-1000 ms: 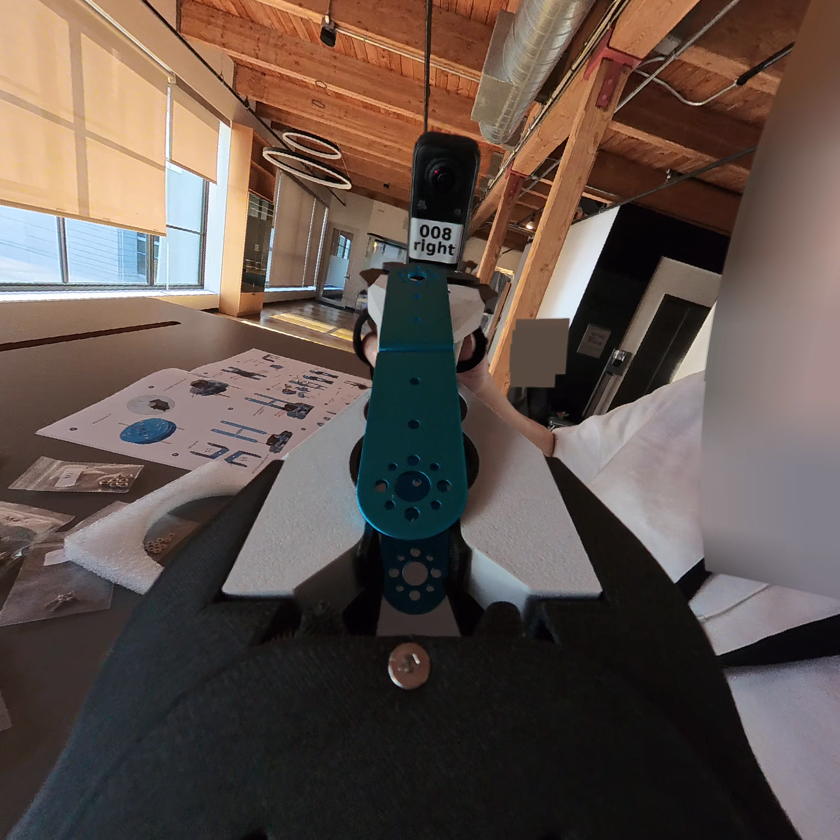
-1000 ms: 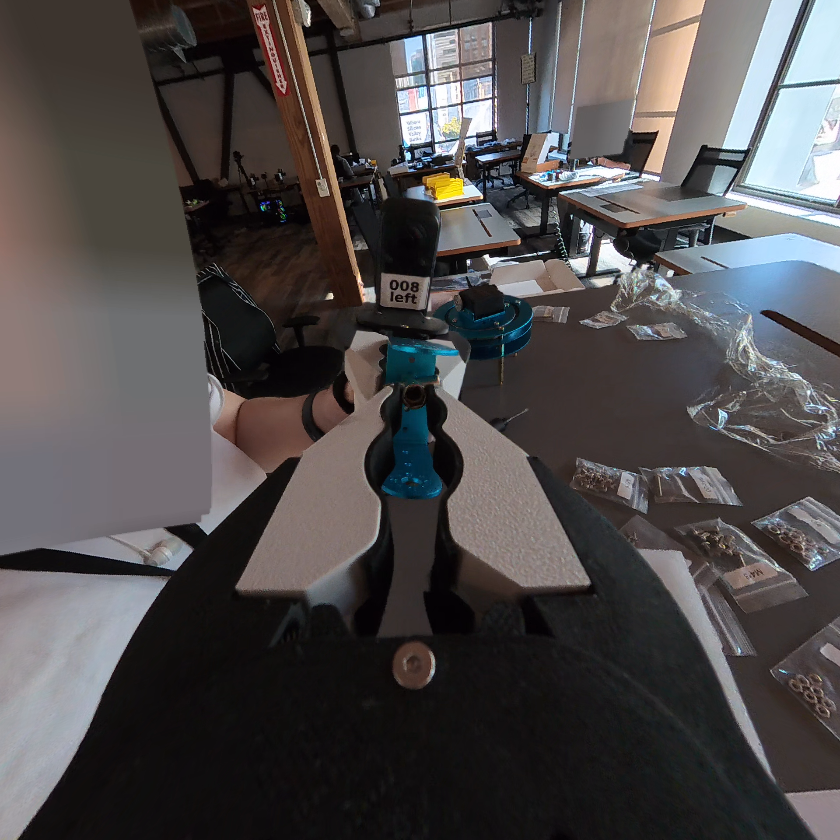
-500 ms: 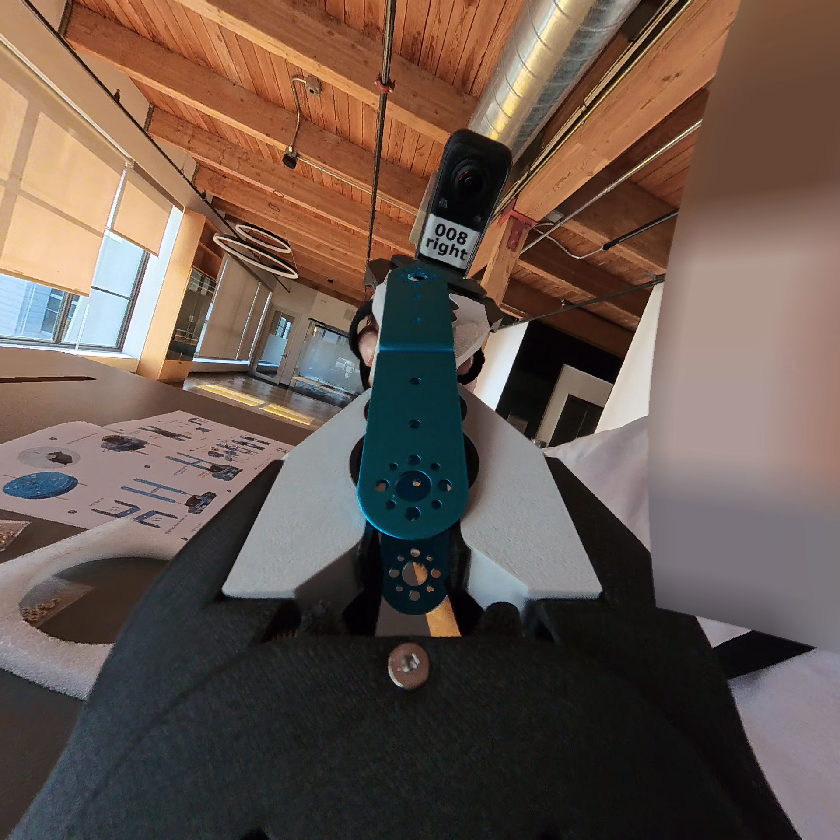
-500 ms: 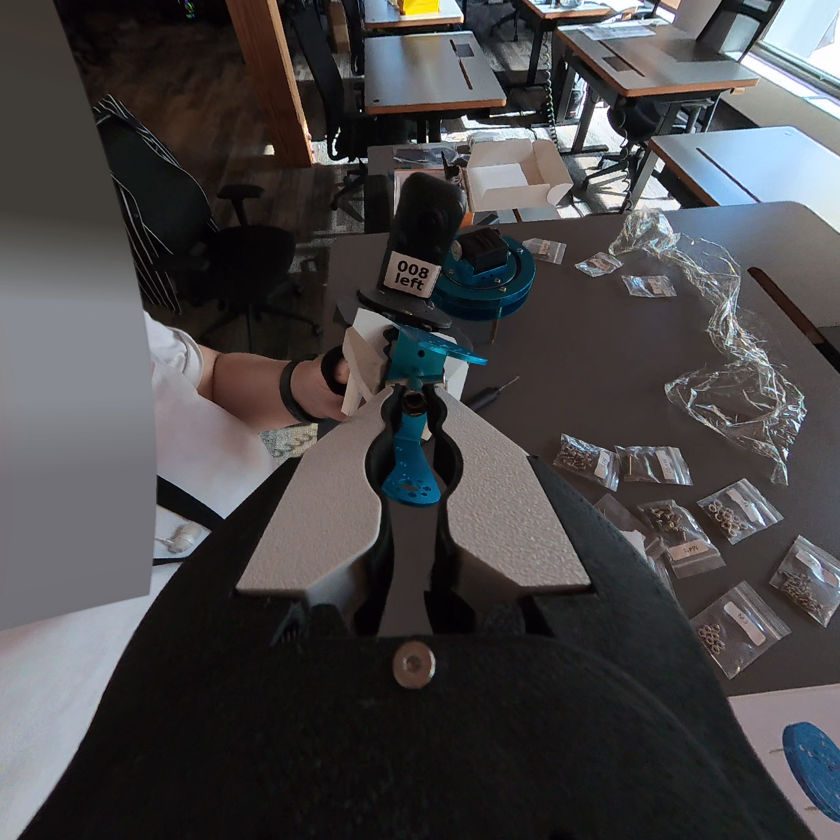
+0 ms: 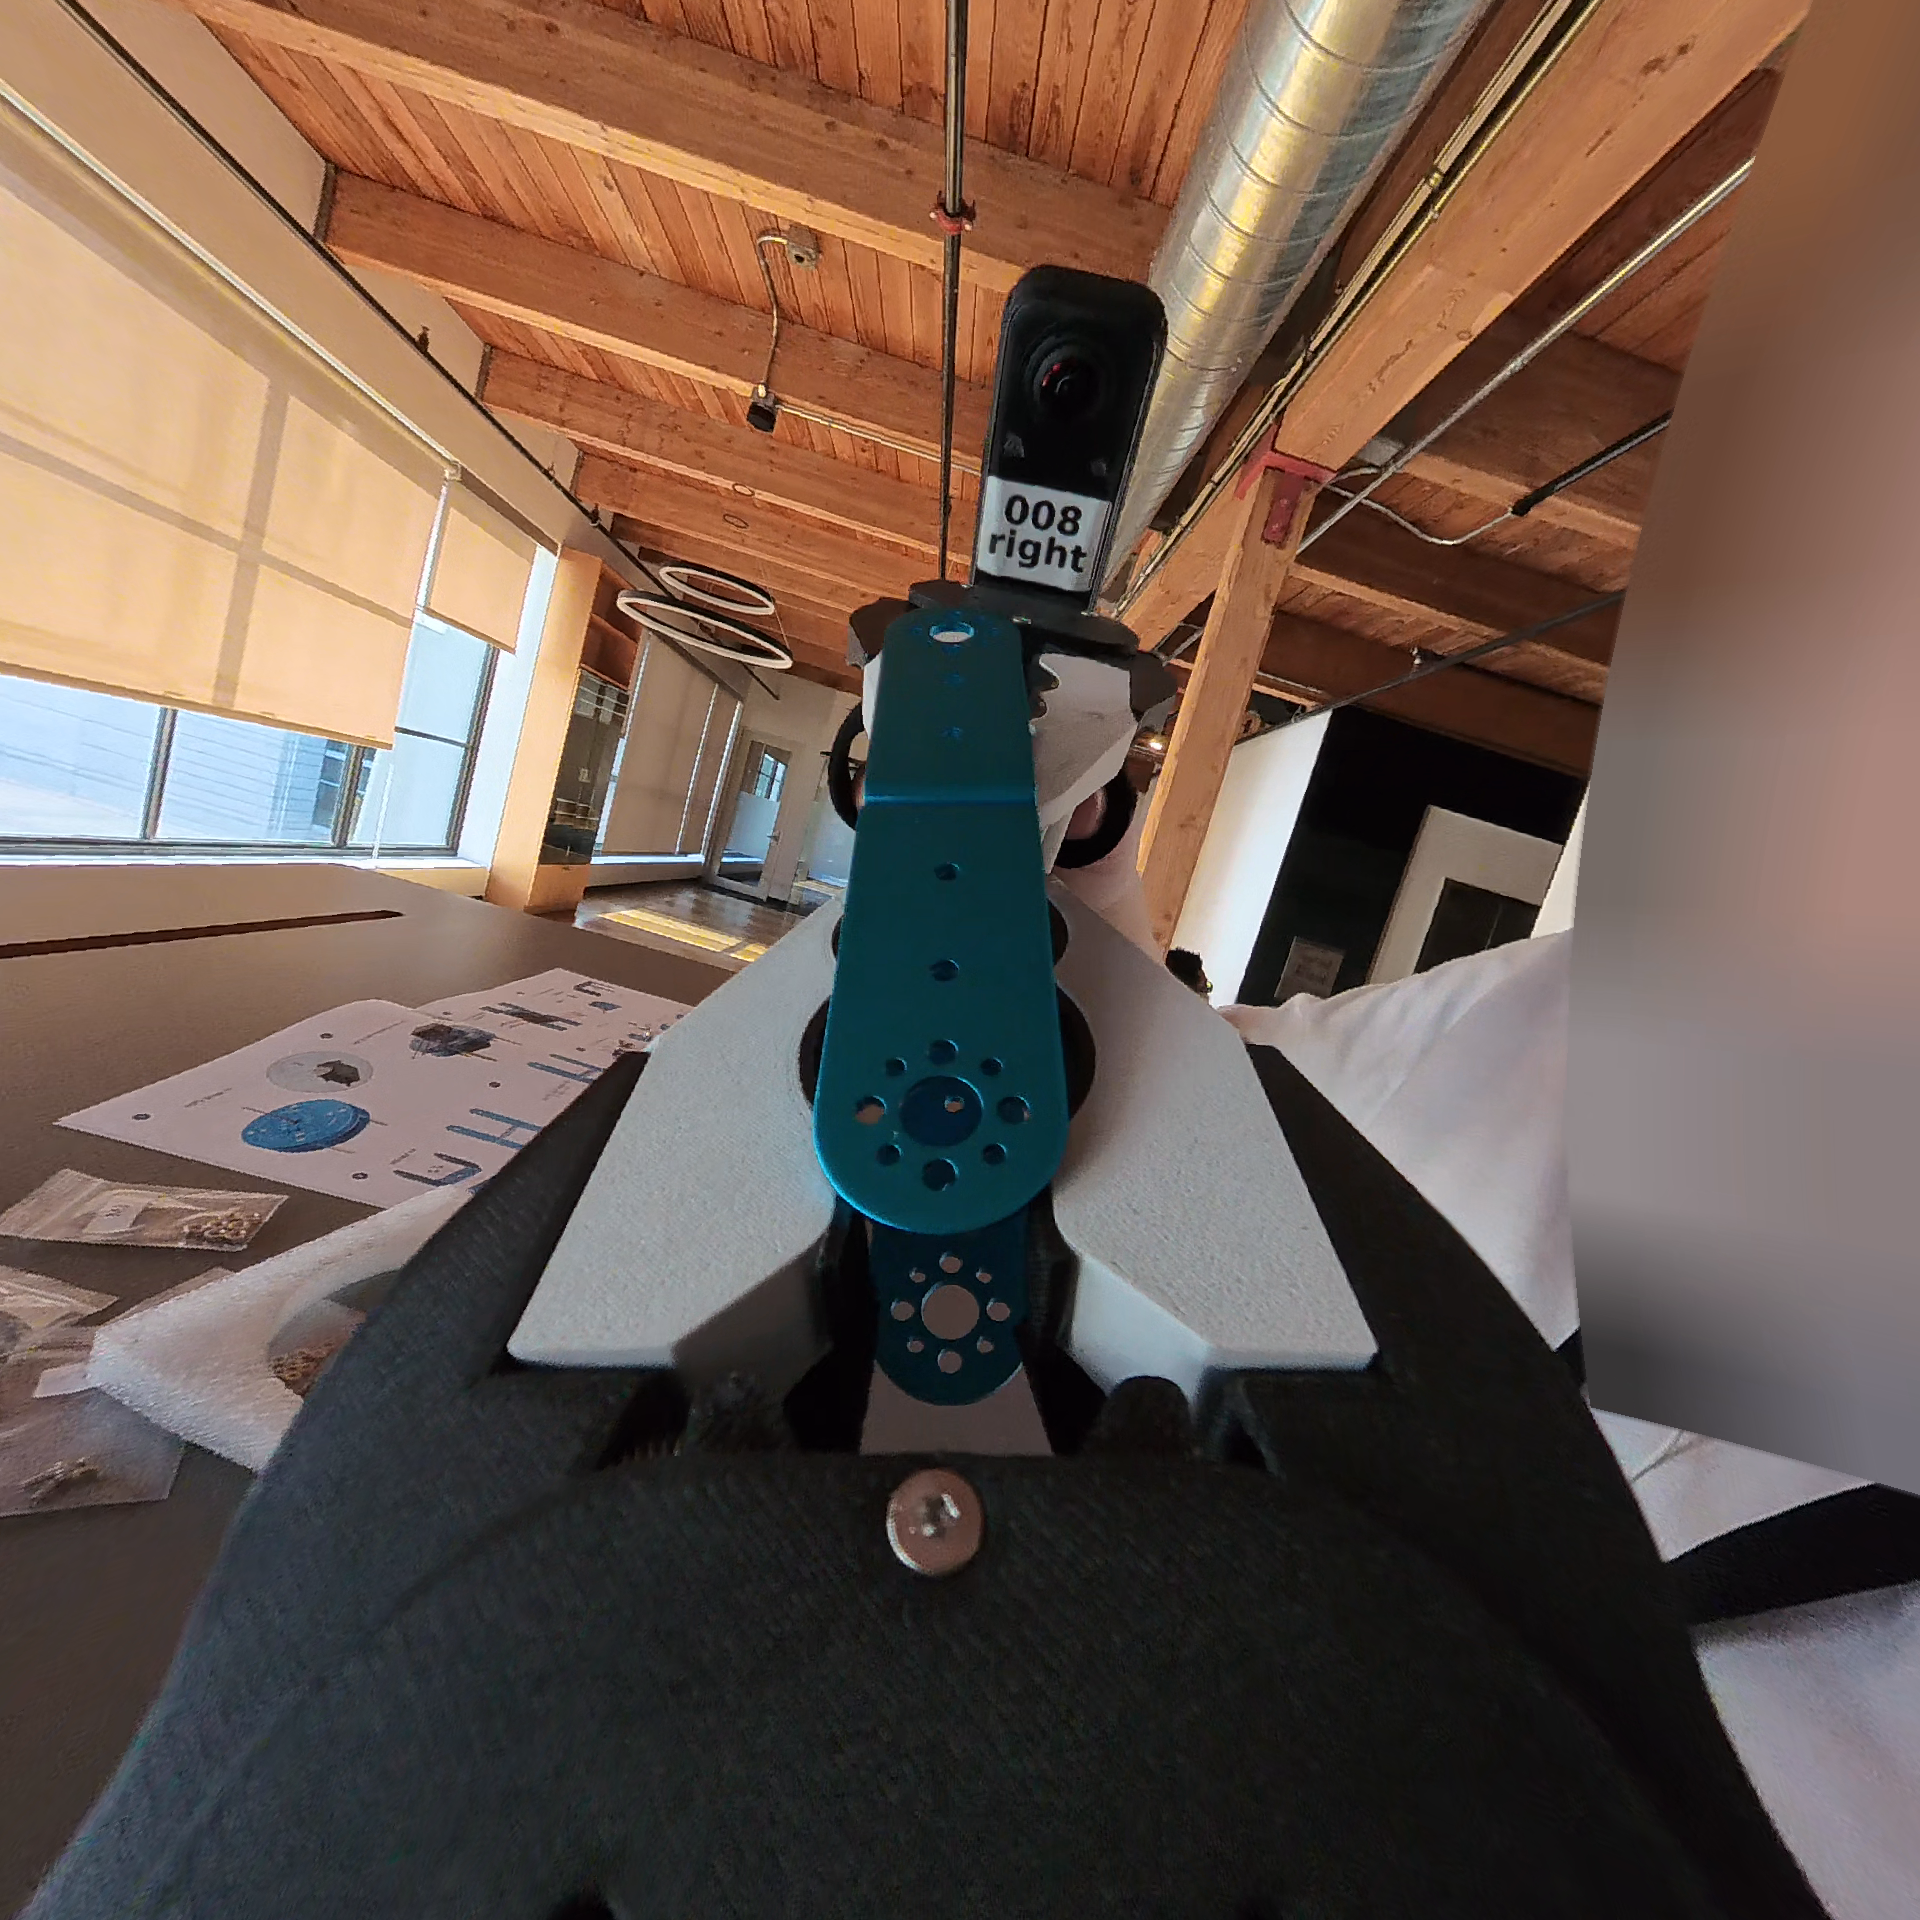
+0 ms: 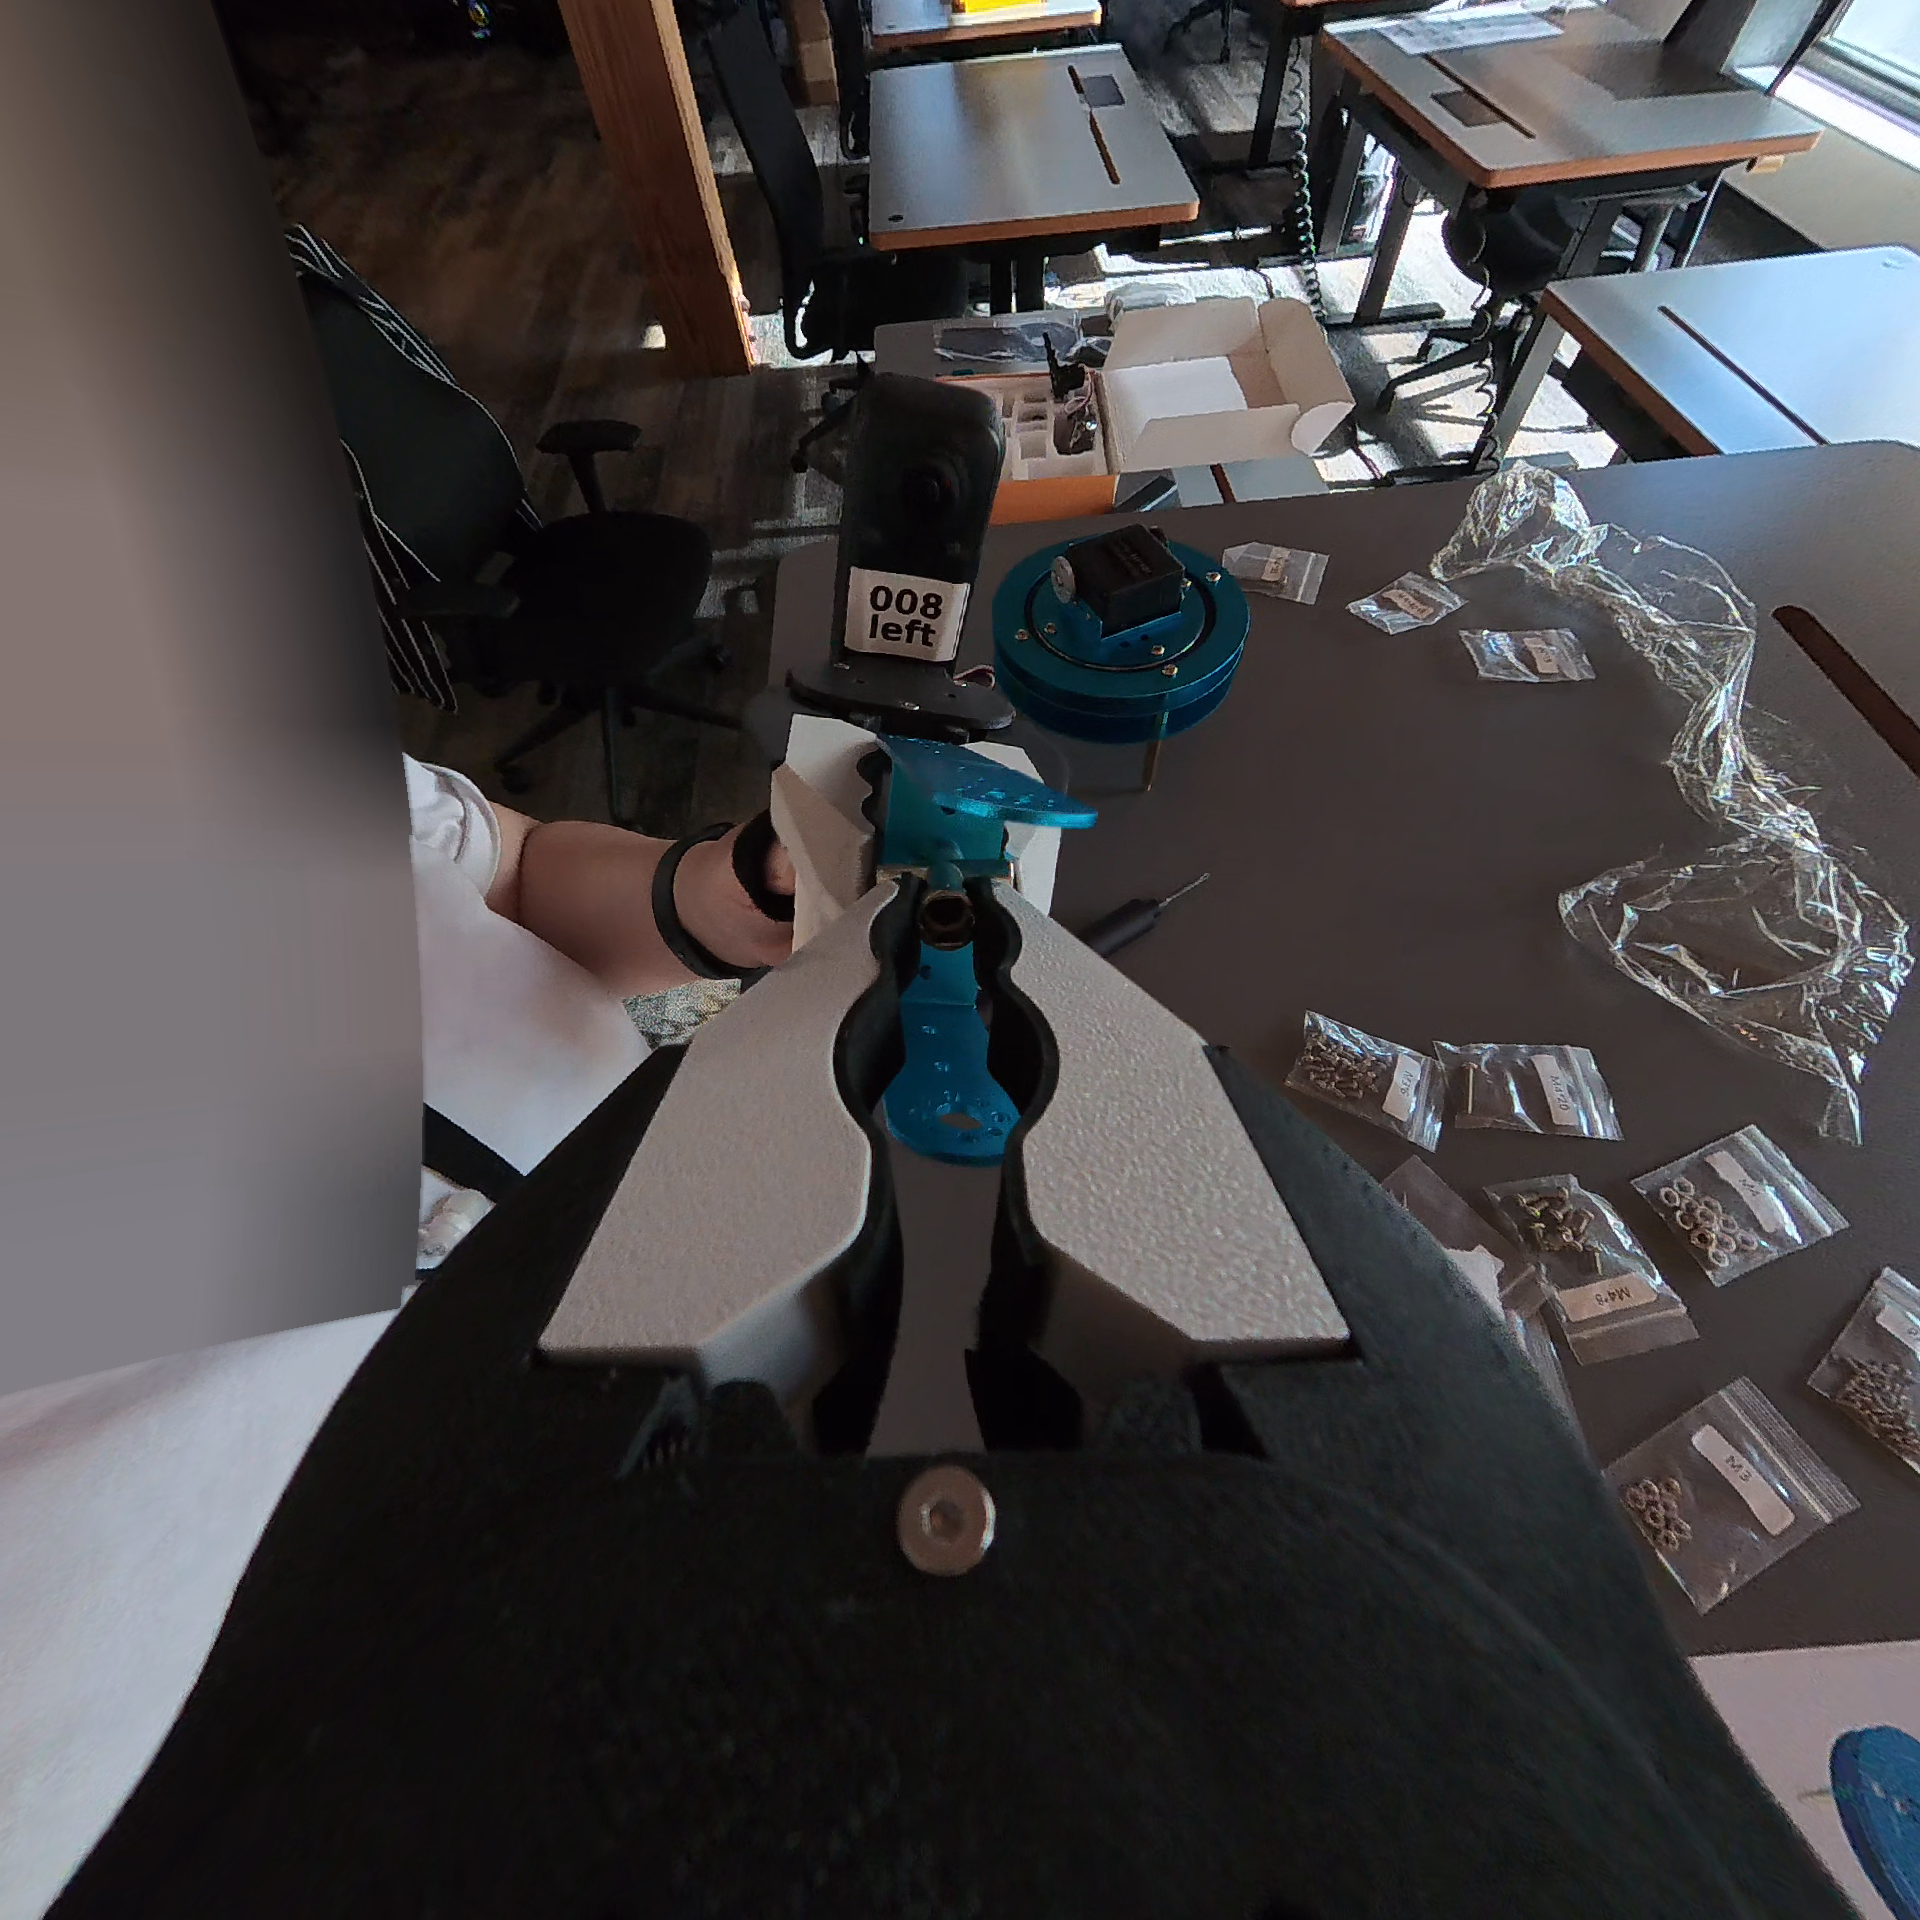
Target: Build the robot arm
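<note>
My left gripper [image 5: 943, 935] is shut on a blue perforated metal bracket [image 5: 940, 1039] that runs forward over its white fingers [image 5: 686, 1164]. The bracket's far end reaches my right gripper [image 5: 1070, 727], which faces it. In the right wrist view my right gripper [image 6: 940, 904] is shut on a blue bracket arm [image 6: 945, 1091], with a small brass piece [image 6: 943, 916] at its fingertips. Just beyond, the left gripper [image 6: 914, 821] holds a flat blue plate [image 6: 982, 800]. I cannot tell whether the blue parts are one piece or two. Both grippers are held above the dark table [image 6: 1403, 831].
A blue round base with a black servo [image 6: 1122, 634] stands behind the left gripper. A small screwdriver [image 6: 1132, 920], several bags of screws [image 6: 1558, 1247] and crumpled clear plastic [image 6: 1714, 831] lie to the right. An instruction sheet [image 5: 416, 1081] and white foam [image 5: 239, 1351] lie at left. The small screwdriver [image 6: 1132, 920] is about equally far from each gripper, around 20 centimeters.
Both grippers stay shut on the blue parts, tip to tip. The right wrist view has tilted down toward the table. The left wrist view tilted up, then partly back.
</note>
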`<action>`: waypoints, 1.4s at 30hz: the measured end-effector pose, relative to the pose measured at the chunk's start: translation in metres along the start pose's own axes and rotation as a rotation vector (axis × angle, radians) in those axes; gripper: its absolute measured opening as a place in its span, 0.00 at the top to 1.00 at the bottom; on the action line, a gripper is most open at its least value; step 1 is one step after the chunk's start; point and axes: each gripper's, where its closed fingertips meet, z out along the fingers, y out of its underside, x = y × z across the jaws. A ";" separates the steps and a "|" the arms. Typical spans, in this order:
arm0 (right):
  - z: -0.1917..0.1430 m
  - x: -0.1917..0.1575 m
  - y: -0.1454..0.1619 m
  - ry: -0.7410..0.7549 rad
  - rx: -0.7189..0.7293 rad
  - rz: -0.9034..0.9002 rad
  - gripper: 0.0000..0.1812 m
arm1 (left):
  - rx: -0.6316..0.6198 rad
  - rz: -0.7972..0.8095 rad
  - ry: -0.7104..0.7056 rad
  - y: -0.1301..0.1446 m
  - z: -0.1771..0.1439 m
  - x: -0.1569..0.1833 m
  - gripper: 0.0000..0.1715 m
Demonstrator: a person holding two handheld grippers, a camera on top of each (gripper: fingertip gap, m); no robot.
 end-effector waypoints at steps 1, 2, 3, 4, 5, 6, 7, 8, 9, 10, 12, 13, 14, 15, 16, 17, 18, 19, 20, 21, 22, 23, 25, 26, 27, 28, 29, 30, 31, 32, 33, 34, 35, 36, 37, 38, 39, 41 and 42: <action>0.000 0.000 0.000 0.001 0.004 -0.005 0.95 | -0.002 0.006 -0.004 0.000 0.000 0.000 0.85; 0.000 0.000 0.001 -0.001 0.003 -0.004 0.95 | -0.006 0.011 -0.007 0.001 0.000 0.000 0.85; 0.000 0.000 0.002 -0.004 0.001 0.005 0.95 | -0.010 0.018 -0.011 0.001 0.000 0.000 0.85; 0.000 0.000 0.002 -0.009 0.001 0.016 0.95 | -0.015 0.024 -0.016 0.002 0.000 -0.001 0.85; 0.000 0.000 0.003 -0.016 0.003 0.030 0.95 | -0.019 0.028 -0.021 0.003 0.000 -0.001 0.85; 0.000 0.000 0.005 -0.024 0.004 0.047 0.95 | -0.027 0.034 -0.027 0.004 0.000 -0.001 0.85; 0.000 0.000 0.006 -0.035 0.003 0.063 0.95 | -0.034 0.041 -0.032 0.006 0.000 -0.002 0.85; 0.000 0.000 0.007 -0.045 0.006 0.074 0.95 | -0.041 0.047 -0.035 0.007 0.000 -0.002 0.85; -0.001 0.000 0.007 -0.054 0.009 0.085 0.95 | -0.047 0.051 -0.038 0.008 0.001 -0.002 0.85; -0.001 0.000 0.008 -0.059 0.010 0.096 0.95 | -0.053 0.051 -0.040 0.008 0.001 -0.002 0.85; -0.001 0.001 0.010 -0.065 0.011 0.108 0.95 | -0.064 0.053 -0.046 0.010 0.001 -0.003 0.85; -0.001 0.001 0.010 -0.071 0.013 0.114 0.95 | -0.071 0.055 -0.048 0.011 0.001 -0.003 0.84; -0.001 0.001 0.011 -0.074 0.013 0.121 0.95 | -0.080 0.061 -0.052 0.012 0.001 -0.004 0.85; -0.001 0.002 0.012 -0.077 0.015 0.127 0.95 | -0.087 0.068 -0.056 0.012 0.001 -0.004 0.85; -0.001 0.001 0.012 -0.082 0.020 0.135 0.95 | -0.092 0.072 -0.059 0.013 0.001 -0.004 0.84; -0.001 0.002 0.013 -0.087 0.022 0.143 0.95 | -0.096 0.077 -0.062 0.013 0.001 -0.004 0.85; -0.001 0.002 0.013 -0.091 0.025 0.151 0.95 | -0.100 0.082 -0.066 0.014 0.001 -0.005 0.85; -0.001 0.002 0.014 -0.096 0.028 0.161 0.95 | -0.104 0.087 -0.071 0.015 0.001 -0.005 0.85; -0.001 0.002 0.014 -0.102 0.030 0.170 0.95 | -0.109 0.096 -0.076 0.015 0.001 -0.005 0.85; -0.001 0.002 0.015 -0.108 0.034 0.179 0.95 | -0.114 0.107 -0.083 0.016 0.001 -0.006 0.84; -0.001 0.002 0.015 -0.112 0.036 0.188 0.95 | -0.118 0.116 -0.089 0.016 0.001 -0.006 0.84; -0.001 0.002 0.016 -0.114 0.039 0.195 0.95 | -0.123 0.125 -0.096 0.017 0.001 -0.006 0.84; 0.000 0.003 0.017 -0.113 0.046 0.209 0.95 | -0.130 0.138 -0.110 0.018 0.001 -0.008 0.85; 0.000 0.003 0.017 -0.110 0.050 0.217 0.95 | -0.135 0.149 -0.122 0.018 0.000 -0.009 0.84; 0.001 0.004 0.018 -0.105 0.054 0.227 0.95 | -0.141 0.166 -0.137 0.019 0.000 -0.010 0.84; 0.001 0.004 0.019 -0.103 0.059 0.239 0.95 | -0.146 0.181 -0.148 0.019 0.000 -0.011 0.84; 0.002 0.004 0.019 -0.105 0.068 0.250 0.95 | -0.148 0.186 -0.151 0.019 0.000 -0.011 0.84; 0.002 0.004 0.018 -0.105 0.078 0.258 0.95 | -0.146 0.181 -0.147 0.018 0.000 -0.011 0.84; 0.002 0.004 0.018 -0.100 0.085 0.257 0.95 | -0.144 0.175 -0.144 0.018 -0.001 -0.011 0.84; 0.002 0.004 0.019 -0.092 0.087 0.252 0.95 | -0.145 0.175 -0.145 0.019 -0.001 -0.011 0.84; 0.002 0.004 0.019 -0.086 0.091 0.247 0.95 | -0.146 0.179 -0.147 0.019 -0.001 -0.011 0.84; 0.001 0.004 0.019 -0.079 0.095 0.236 0.95 | -0.148 0.183 -0.147 0.019 0.000 -0.010 0.84; 0.001 0.003 0.019 -0.071 0.098 0.222 0.95 | -0.149 0.180 -0.143 0.019 0.000 -0.010 0.84; 0.000 0.002 0.020 -0.068 0.098 0.212 0.95 | -0.148 0.172 -0.135 0.019 0.001 -0.009 0.84; 0.000 0.001 0.020 -0.069 0.098 0.197 0.94 | -0.145 0.163 -0.126 0.020 0.002 -0.008 0.84; -0.001 0.001 0.020 -0.066 0.103 0.180 0.94 | -0.138 0.160 -0.123 0.019 0.002 -0.007 0.84; -0.001 0.002 0.021 -0.058 0.105 0.179 0.95 | -0.141 0.160 -0.125 0.019 0.003 -0.008 0.84; -0.001 0.002 0.023 -0.054 0.110 0.187 0.95 | -0.153 0.161 -0.125 0.021 0.003 -0.009 0.84; -0.002 0.002 0.024 -0.054 0.109 0.196 0.94 | -0.160 0.162 -0.125 0.022 0.003 -0.009 0.84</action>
